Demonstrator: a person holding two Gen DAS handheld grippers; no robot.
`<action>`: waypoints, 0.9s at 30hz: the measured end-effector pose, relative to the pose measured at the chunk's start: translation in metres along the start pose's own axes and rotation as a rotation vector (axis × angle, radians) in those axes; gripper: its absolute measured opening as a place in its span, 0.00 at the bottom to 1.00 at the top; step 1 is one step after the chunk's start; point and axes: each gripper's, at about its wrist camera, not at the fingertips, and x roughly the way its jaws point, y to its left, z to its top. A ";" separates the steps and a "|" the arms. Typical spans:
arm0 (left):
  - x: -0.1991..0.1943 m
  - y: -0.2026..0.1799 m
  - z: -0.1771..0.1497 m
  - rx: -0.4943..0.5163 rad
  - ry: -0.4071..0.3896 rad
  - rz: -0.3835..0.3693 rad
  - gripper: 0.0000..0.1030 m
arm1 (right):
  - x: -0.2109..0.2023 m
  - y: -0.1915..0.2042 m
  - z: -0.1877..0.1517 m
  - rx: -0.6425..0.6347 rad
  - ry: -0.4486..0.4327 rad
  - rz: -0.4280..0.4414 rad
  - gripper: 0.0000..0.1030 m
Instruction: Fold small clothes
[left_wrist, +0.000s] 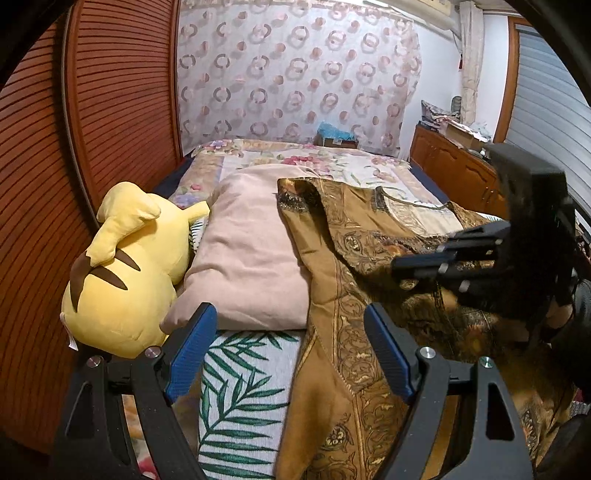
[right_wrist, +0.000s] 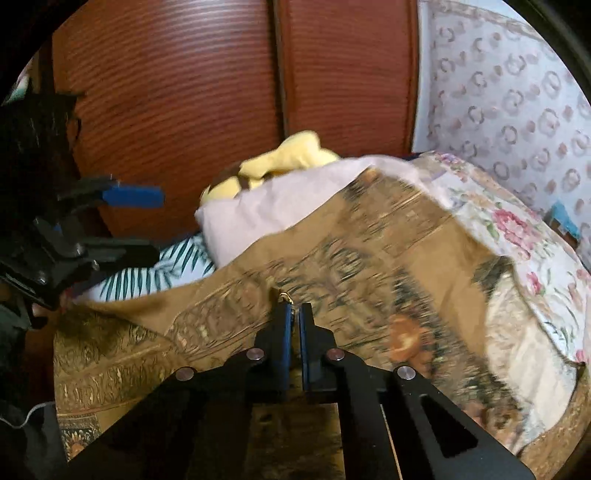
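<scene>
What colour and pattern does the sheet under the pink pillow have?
The sheet is white with green palm-leaf prints. It shows best in the left wrist view.

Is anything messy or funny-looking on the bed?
Yes. The brown patterned garment isn't flat: one corner is draped up over the pink pillow, and it lies rumpled. The yellow plush toy is flopped face-down beside the pillow.

I see a brown garment (left_wrist: 332, 280) with gold and black ornament bands. The pillow (left_wrist: 251, 251) is pale pink. The plush toy (left_wrist: 122, 280) is yellow with brown stripes. Under them I see a white cover (left_wrist: 243, 402) with green palm leaves, and a cream quilt (left_wrist: 295, 158) with pink flowers. My gripper pads (left_wrist: 190, 354) are blue.
</scene>
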 end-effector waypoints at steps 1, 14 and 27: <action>0.002 -0.001 0.003 0.000 0.003 -0.003 0.80 | -0.005 -0.008 0.000 0.025 -0.012 -0.012 0.04; 0.019 -0.011 0.030 0.020 0.031 -0.026 0.80 | -0.045 -0.060 -0.012 0.175 -0.060 -0.086 0.04; 0.023 0.010 0.024 -0.038 0.046 -0.008 0.80 | 0.024 0.015 -0.022 -0.044 0.107 0.153 0.40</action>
